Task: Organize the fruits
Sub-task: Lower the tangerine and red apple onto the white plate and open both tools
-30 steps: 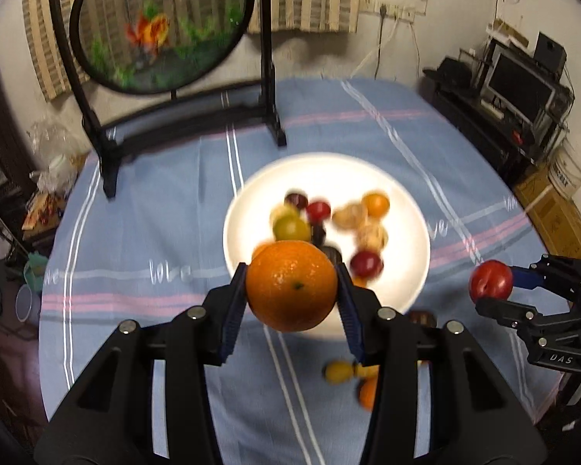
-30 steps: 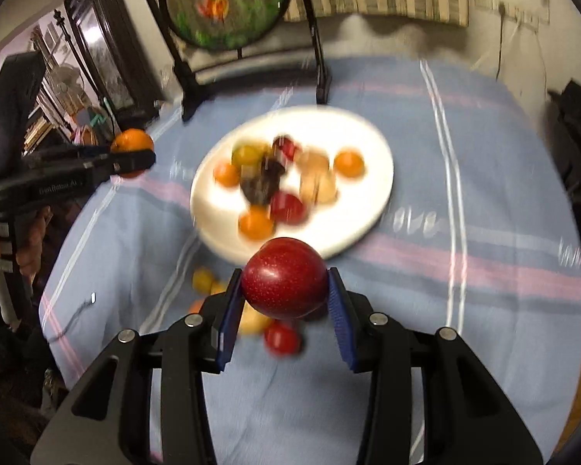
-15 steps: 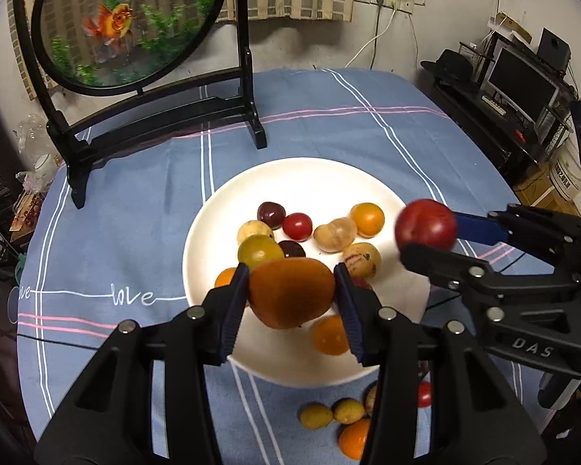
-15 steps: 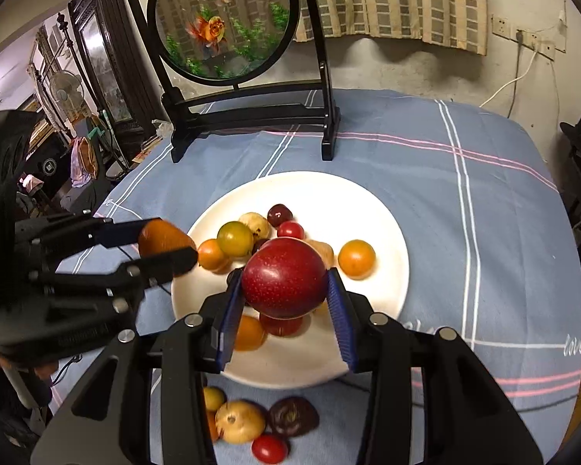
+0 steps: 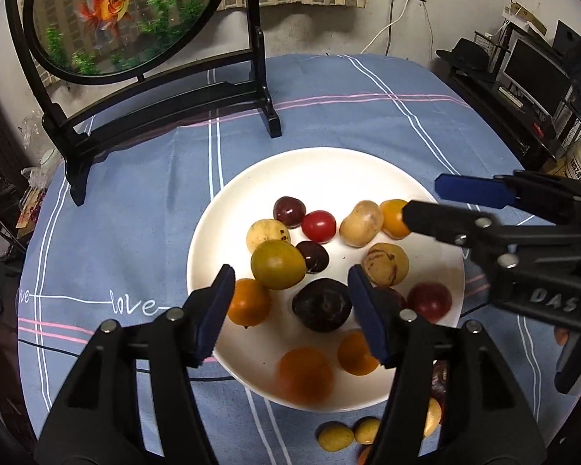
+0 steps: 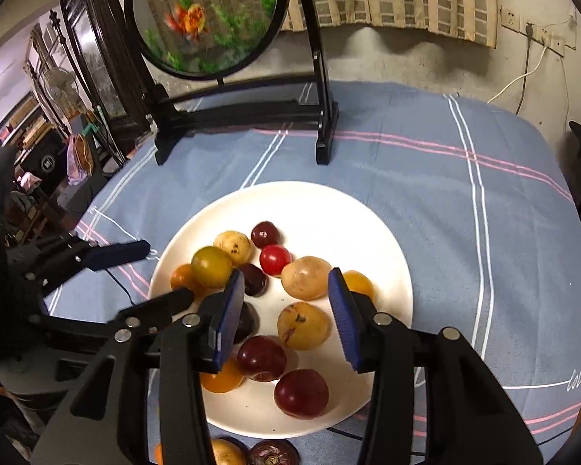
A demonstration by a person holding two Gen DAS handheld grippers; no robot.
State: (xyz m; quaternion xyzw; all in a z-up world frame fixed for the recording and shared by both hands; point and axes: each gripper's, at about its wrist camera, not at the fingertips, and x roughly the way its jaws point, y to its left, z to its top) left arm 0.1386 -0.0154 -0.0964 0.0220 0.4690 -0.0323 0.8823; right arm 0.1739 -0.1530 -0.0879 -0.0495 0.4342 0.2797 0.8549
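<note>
On the round white ceramic plate (image 5: pixel 329 170) lie mixed small fruits: a blurred orange (image 5: pixel 305 375) near the front rim and a dark red plum (image 6: pixel 301 393) beside it. Left gripper (image 5: pixel 290 306) and right gripper (image 6: pixel 284 316) hover above, jaws apart, both empty. Blue checked tablecloth (image 5: pixel 135 201) lies beneath.

1. One white plate (image 5: pixel 310 178).
2. Four orange fruits (image 5: pixel 248 302) on it.
3. Three pale yellow fruits (image 5: pixel 360 223) and one greenish-yellow fruit (image 5: pixel 278 259).
4. One red tomato (image 5: pixel 318 226), two red plums (image 6: pixel 301 393) and three dark fruits (image 5: pixel 321 304).
5. At least two small yellow fruits (image 5: pixel 335 438) on the desk (image 5: pixel 135 213); others are partly hidden.
</note>
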